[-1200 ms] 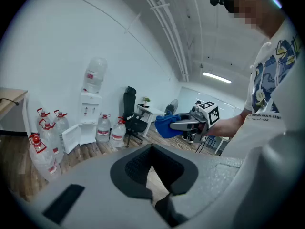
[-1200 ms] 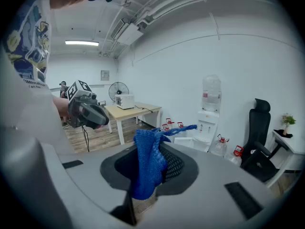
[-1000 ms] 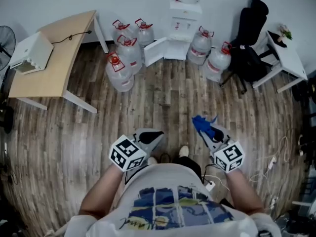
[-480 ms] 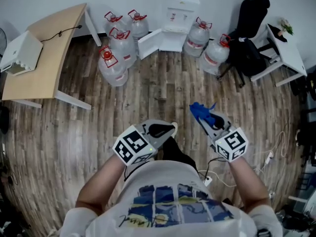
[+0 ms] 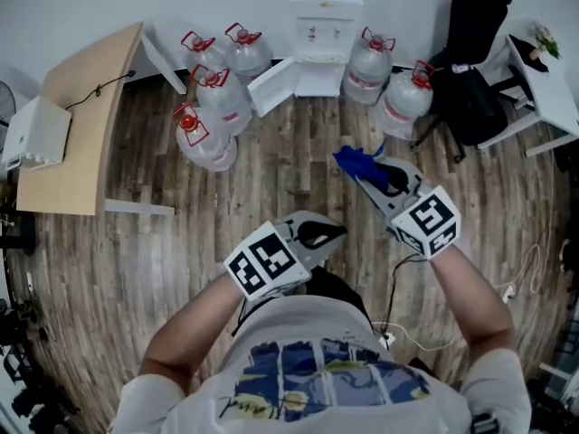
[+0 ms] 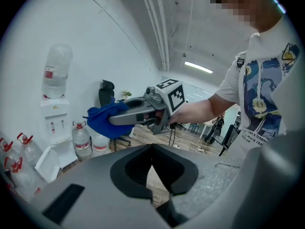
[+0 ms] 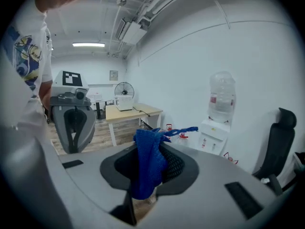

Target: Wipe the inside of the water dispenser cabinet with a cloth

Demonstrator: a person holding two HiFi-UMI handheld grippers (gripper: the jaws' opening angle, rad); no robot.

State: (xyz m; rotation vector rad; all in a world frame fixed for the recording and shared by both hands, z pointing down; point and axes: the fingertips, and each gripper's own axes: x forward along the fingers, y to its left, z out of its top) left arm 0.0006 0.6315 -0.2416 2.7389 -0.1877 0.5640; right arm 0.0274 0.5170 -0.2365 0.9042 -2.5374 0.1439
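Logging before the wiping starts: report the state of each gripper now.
Left gripper: closed, nothing between its jaws.
Right gripper: closed, holding a blue knitted cloth.

My left gripper [image 6: 152, 149] fills the bottom of its view, jaws brought together at the tips with nothing held between them and only a sliver of wooden floor [image 6: 153, 181] showing through the gap below. Just beyond, the right gripper [image 6: 116, 119] reaches across, its jaws clamped on a bunched blue cloth [image 6: 101, 123]. At the left wall I see the white water dispenser [image 6: 53, 120] with a bottle [image 6: 56, 70] on top, its cabinet door [image 6: 47, 162] swung open, water jugs [image 6: 82, 140] on either side and a black chair [image 6: 106, 93] behind.
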